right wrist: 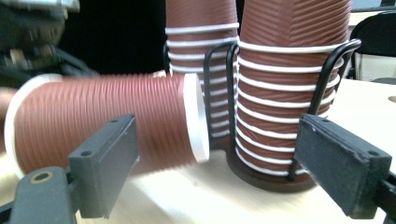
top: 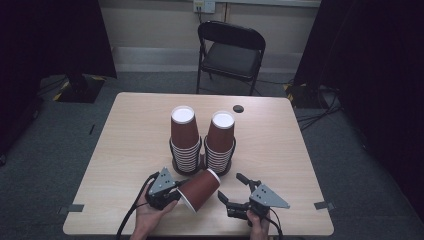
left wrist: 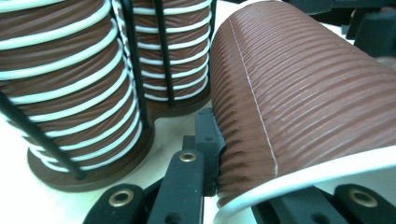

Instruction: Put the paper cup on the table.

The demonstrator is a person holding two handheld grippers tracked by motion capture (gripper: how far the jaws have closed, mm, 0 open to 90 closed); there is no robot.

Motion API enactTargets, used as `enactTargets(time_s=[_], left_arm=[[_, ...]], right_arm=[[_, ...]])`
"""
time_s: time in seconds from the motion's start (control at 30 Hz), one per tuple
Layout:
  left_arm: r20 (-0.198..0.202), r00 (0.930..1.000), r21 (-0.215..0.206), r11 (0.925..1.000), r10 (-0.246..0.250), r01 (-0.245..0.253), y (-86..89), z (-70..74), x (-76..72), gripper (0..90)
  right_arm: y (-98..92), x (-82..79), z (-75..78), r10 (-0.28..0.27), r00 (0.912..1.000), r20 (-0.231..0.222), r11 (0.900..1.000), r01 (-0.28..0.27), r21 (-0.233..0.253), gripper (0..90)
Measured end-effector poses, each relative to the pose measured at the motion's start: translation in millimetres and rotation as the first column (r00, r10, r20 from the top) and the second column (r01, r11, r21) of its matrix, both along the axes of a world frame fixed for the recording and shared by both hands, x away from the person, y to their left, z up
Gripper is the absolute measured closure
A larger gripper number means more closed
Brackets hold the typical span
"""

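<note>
Near the table's front edge, left gripper [top: 172, 196] clamps a single ribbed brown paper cup [top: 200, 189] at its open white rim, cup lying sideways, base pointing up-right toward the stacks. Right gripper [top: 233, 192] sits just right of the cup, jaws spread wide, nothing between them, not touching the cup. A hand [top: 148, 215] holds the left one, another hand [top: 258, 226] the right.

High view gives layout: two upside-down cup stacks, left stack [top: 184, 135] and right stack [top: 220, 140], side by side mid-table, each in a black wire holder on a dark round base.

Left gripper view adds the close-up grip: one black jaw pad pressed against the cup's ribbed wall by the rim, side seam visible, stacks' white rims and wire bars [left wrist: 133, 56] right behind.

Right gripper view adds the cup's white bottom disc [right wrist: 196, 116] close to the holder; touching or not, cannot tell.

Surface: light wood table [top: 130, 130], small dark round hole [top: 238, 108] near far edge. Room: grey carpet, black folding chair [top: 231, 50] beyond the table, dark curtains both sides, cables on the floor, wall socket [top: 204, 6].
</note>
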State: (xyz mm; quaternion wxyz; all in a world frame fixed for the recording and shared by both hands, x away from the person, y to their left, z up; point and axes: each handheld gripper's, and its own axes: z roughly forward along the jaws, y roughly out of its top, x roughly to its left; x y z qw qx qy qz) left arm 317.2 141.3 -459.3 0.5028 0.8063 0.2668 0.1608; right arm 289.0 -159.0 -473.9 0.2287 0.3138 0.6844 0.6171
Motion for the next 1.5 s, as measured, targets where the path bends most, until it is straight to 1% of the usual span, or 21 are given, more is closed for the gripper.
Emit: enactTargets(time_s=[0.1, 0.2, 0.33, 0.43, 0.5, 0.6, 0.63, 0.83, 0.9, 0.93, 0.97, 1.03, 1.1, 1.13, 1.17, 1.2, 1.23, 1.27, 1.43, 1.47, 1.5], left_arm=[[-0.005, 1.0000, 0.009, 1.0000, -0.002, 0.002, 1.2, 4.9, 3.0, 85.0], [-0.021, 0.9997, 0.030, 0.9994, -0.015, 0.015, 0.3, 11.0, 5.6, 85.0], [-0.040, 0.9990, 0.059, 0.9979, -0.023, 0.025, -1.4, 16.8, 8.0, 85.0], [-0.054, 0.9980, 0.067, 0.9972, -0.031, 0.035, -1.7, 19.4, 9.0, 84.9], [-0.069, 0.9972, 0.074, 0.9967, -0.029, 0.034, -2.6, 20.4, 9.9, 85.0], [-0.091, 0.9949, 0.096, 0.9940, -0.043, 0.052, -4.5, 21.9, 12.3, 85.0], [-0.097, 0.9943, 0.103, 0.9932, -0.044, 0.054, -5.0, 22.5, 12.7, 85.0], [-0.115, 0.9907, 0.135, 0.9870, -0.073, 0.088, -9.7, 26.3, 13.7, 85.0], [-0.124, 0.9897, 0.139, 0.9863, -0.073, 0.090, -11.2, 25.1, 13.7, 85.0], [-0.124, 0.9897, 0.139, 0.9863, -0.073, 0.090, -11.2, 25.1, 13.7, 85.0], [-0.131, 0.9884, 0.147, 0.9845, -0.077, 0.096, -11.3, 24.7, 14.6, 85.0], [-0.138, 0.9871, 0.153, 0.9829, -0.081, 0.102, -11.8, 24.3, 15.2, 85.0], [-0.148, 0.9854, 0.166, 0.9801, -0.085, 0.109, -12.9, 24.3, 15.6, 85.0], [-0.148, 0.9854, 0.166, 0.9801, -0.085, 0.109, -12.9, 24.3, 15.6, 85.0], [-0.154, 0.9840, 0.169, 0.9787, -0.090, 0.116, -14.0, 24.4, 16.7, 85.1], [-0.156, 0.9832, 0.173, 0.9774, -0.095, 0.122, -15.1, 24.4, 16.9, 85.1], [-0.162, 0.9824, 0.171, 0.9778, -0.093, 0.121, -17.1, 24.2, 16.8, 85.0], [-0.162, 0.9816, 0.198, 0.9712, -0.102, 0.133, -17.5, 25.4, 17.4, 85.0], [-0.173, 0.9780, 0.200, 0.9682, -0.116, 0.150, -23.4, 26.8, 18.4, 85.1], [-0.173, 0.9780, 0.200, 0.9682, -0.116, 0.150, -23.4, 26.8, 18.4, 85.1], [-0.178, 0.9772, 0.206, 0.9667, -0.116, 0.152, -23.5, 28.0, 19.7, 85.2]], right_arm=[[1.4, 1.6, -1.3, 0.018, 0.9989, 0.042, 0.997, -0.015, -0.079, 12.9], [3.1, 1.7, -1.8, 0.005, 0.9985, 0.054, 0.993, 0.001, -0.116, 12.8], [7.1, 0.9, -3.7, 0.018, 0.9966, 0.080, 0.976, 0.000, -0.217, 12.8], [9.4, -0.9, -5.3, 0.032, 0.9941, 0.104, 0.963, -0.003, -0.269, 12.9], [10.4, -2.9, -5.4, 0.064, 0.9918, 0.111, 0.952, -0.028, -0.304, 12.7], [11.8, -6.6, -5.4, 0.094, 0.9883, 0.120, 0.944, -0.050, -0.326, 12.5], [13.0, -8.9, -4.9, 0.106, 0.9849, 0.137, 0.930, -0.050, -0.363, 12.3], [20.5, -12.3, -4.7, 0.118, 0.9765, 0.180, 0.901, -0.029, -0.432, 11.8], [23.3, -13.7, -4.7, 0.148, 0.9701, 0.192, 0.883, -0.042, -0.468, 11.8], [23.3, -13.7, -4.7, 0.148, 0.9701, 0.192, 0.883, -0.042, -0.468, 11.8], [27.3, -15.9, -4.7, 0.180, 0.9594, 0.217, 0.854, -0.043, -0.518, 11.7], [30.0, -17.0, -4.4, 0.189, 0.9534, 0.235, 0.832, -0.029, -0.554, 11.4], [32.5, -18.1, -3.9, 0.198, 0.9443, 0.263, 0.816, -0.010, -0.578, 11.4], [32.5, -18.1, -3.9, 0.198, 0.9443, 0.263, 0.816, -0.010, -0.578, 11.4], [35.1, -19.5, -2.7, 0.211, 0.9384, 0.273, 0.798, -0.004, -0.603, 11.4], [36.0, -19.6, -2.3, 0.220, 0.9338, 0.282, 0.791, -0.002, -0.612, 11.5], [37.4, -20.9, -2.1, 0.225, 0.9312, 0.287, 0.784, 0.002, -0.621, 11.4], [38.6, -21.1, -1.7, 0.233, 0.9249, 0.301, 0.777, 0.009, -0.630, 11.4], [45.2, -23.5, -1.7, 0.254, 0.9075, 0.335, 0.742, 0.039, -0.669, 11.4], [45.2, -23.5, -1.7, 0.254, 0.9075, 0.335, 0.742, 0.039, -0.669, 11.4], [48.0, -25.3, -1.9, 0.255, 0.9001, 0.353, 0.729, 0.061, -0.682, 11.5]])
